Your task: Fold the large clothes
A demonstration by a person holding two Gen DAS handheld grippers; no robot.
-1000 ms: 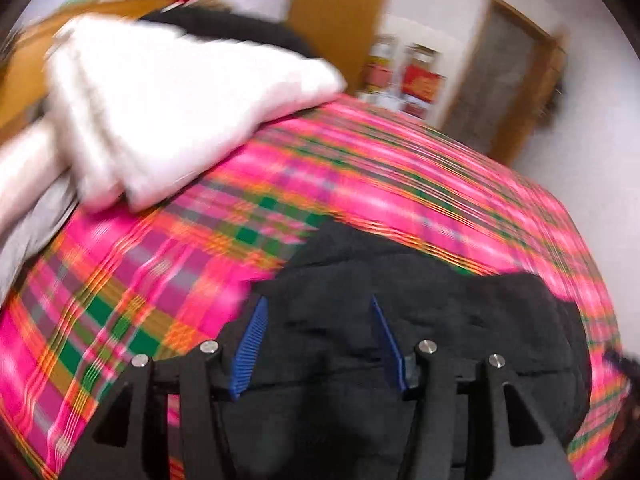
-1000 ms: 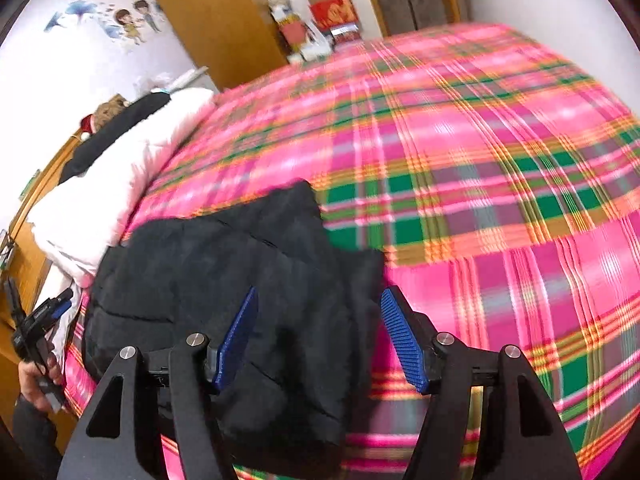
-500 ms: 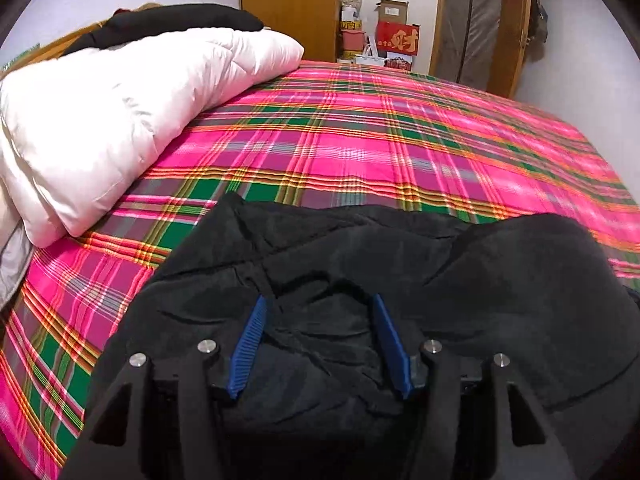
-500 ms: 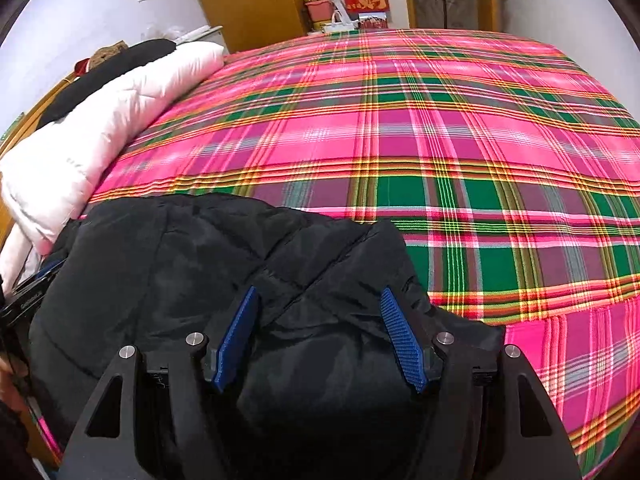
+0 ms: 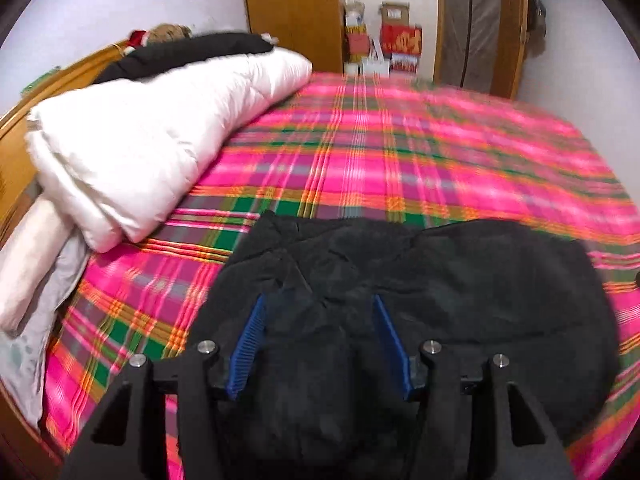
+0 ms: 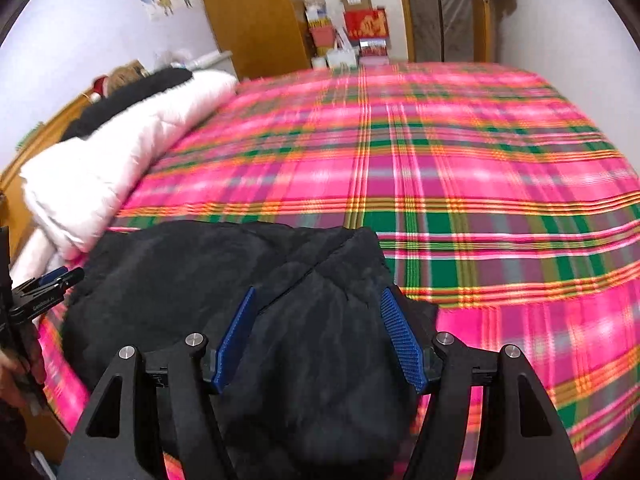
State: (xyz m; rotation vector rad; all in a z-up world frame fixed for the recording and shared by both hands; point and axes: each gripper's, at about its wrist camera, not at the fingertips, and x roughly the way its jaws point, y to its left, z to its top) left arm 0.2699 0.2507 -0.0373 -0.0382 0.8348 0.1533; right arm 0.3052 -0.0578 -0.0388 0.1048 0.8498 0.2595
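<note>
A black padded jacket [image 5: 460, 288] lies bunched at the near edge of a bed with a pink plaid cover [image 5: 400, 160]. My left gripper [image 5: 320, 304] is open, with blue pads on either side of a raised fold near the jacket's left part. My right gripper [image 6: 316, 298] is open too, straddling a fold of the jacket [image 6: 180, 280] at its right end. The left gripper also shows at the left edge of the right wrist view [image 6: 52, 284]. Neither pair of pads presses the cloth.
A folded white quilt [image 5: 152, 148] with a dark garment [image 5: 192, 54] on top lies along the bed's left side by the wooden bed frame [image 5: 12, 140]. Wooden wardrobe [image 6: 248, 16], boxes [image 6: 360, 24] and a door stand beyond the far bed edge.
Both grippers drew back and rose slightly over the last second; the jacket now sits lower and flatter on the bed. Both grippers stay open.
</note>
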